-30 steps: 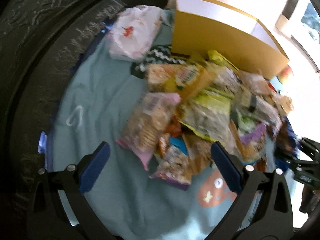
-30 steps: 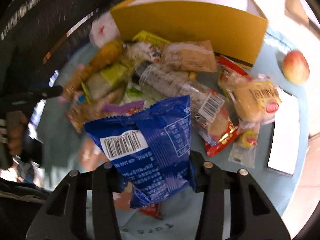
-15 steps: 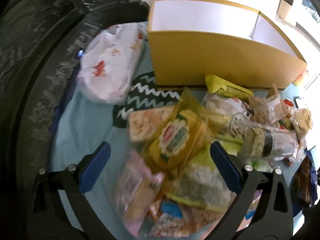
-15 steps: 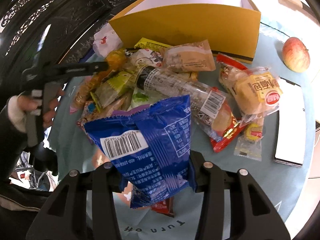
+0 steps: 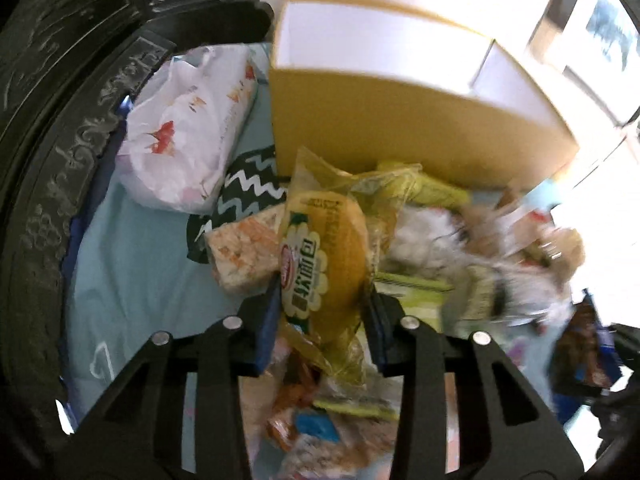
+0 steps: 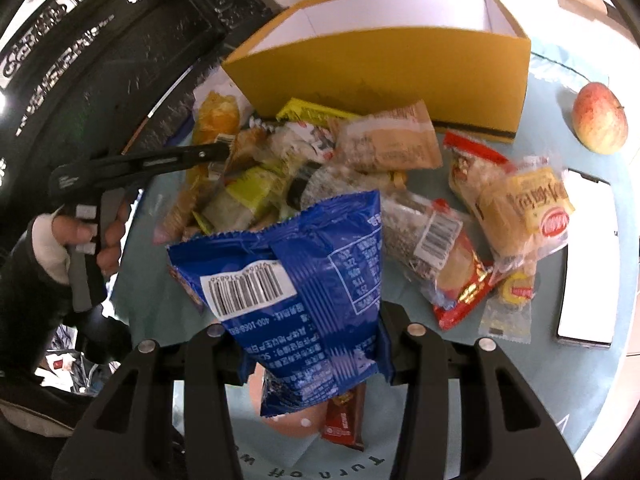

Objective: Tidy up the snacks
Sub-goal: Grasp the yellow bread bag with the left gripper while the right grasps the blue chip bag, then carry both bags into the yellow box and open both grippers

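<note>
My left gripper [image 5: 322, 300] has just been closing, and its blue pads now press on either side of a yellow bread packet [image 5: 320, 264], which stands up between them from the near edge of the snack pile [image 5: 420, 264]. The packet is clear yellow film around a golden loaf, with a red oval logo and white characters on green. My right gripper [image 6: 308, 328] is clamped on a blue snack bag [image 6: 296, 280], held upright with its barcode and nutrition table facing the camera. Only the right wrist view shows the person's hand [image 6: 86, 240] on the left gripper's handle, a second bread packet [image 6: 524, 212] lying on the pale blue tablecloth [image 6: 460, 380], a small red bar [image 6: 344, 416] and an apple [image 6: 599, 118]. Only the left view shows a white floral bag [image 5: 188, 128] beside the box. Beyond the pile in both views stands the open yellow box [image 5: 400, 120], white inside.
</note>
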The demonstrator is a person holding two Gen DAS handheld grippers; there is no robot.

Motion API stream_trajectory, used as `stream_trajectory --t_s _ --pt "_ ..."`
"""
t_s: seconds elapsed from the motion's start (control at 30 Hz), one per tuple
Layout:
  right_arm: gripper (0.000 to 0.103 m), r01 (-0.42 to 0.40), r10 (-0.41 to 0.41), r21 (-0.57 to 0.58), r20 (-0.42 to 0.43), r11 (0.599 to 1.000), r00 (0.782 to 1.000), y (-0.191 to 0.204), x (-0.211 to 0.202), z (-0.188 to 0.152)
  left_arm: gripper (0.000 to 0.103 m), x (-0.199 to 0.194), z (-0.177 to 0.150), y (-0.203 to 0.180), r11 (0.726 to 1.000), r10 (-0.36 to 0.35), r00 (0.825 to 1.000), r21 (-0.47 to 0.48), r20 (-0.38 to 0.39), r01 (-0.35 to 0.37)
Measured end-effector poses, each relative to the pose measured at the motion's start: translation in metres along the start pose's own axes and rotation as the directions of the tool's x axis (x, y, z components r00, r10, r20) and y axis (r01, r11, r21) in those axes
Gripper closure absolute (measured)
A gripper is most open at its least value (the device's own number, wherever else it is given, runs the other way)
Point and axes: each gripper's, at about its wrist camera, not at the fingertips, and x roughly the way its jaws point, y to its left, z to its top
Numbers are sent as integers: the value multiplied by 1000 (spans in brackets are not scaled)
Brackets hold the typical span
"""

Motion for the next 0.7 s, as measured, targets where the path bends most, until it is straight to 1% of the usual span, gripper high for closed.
stream_trajectory --t_s 0.03,0.1,0.2,0.27,0.43,0.53,0.6,0.67,0.7 --pt "57 -2 2 0 5 1000 1000 1 -2 1 66 -5 0 1 1000 -12 1000 -5 6 12" --pt "57 -13 13 1 21 1000 1000 2 -7 5 66 -12 -1 0 1000 -5 1000 -4 23 5" --pt "57 -18 18 -8 52 1000 998 5 -18 14 66 -28 -1 2 1000 -25 998 -11 55 26" --pt "57 -25 26 -14 74 1000 997 6 -26 20 66 -39 5 -1 1000 -23 997 -5 77 23" --pt "57 -30 33 -26 133 999 991 6 -43 41 66 -72 20 -9 999 -44 989 -9 140 46" --pt "57 -33 40 -45 182 998 982 6 -54 63 66 -87 37 -12 998 -67 981 -7 184 69" --pt "57 -33 46 -62 224 998 973 4 -61 82 66 -93 56 -17 996 -83 974 3 209 84" --pt "57 -24 42 -69 270 997 962 -2 -66 108 66 -92 74 -22 995 -95 970 4 225 97" --pt "57 -11 32 -73 297 997 954 -6 -68 124 66 -90 89 -26 993 -115 966 3 230 117"
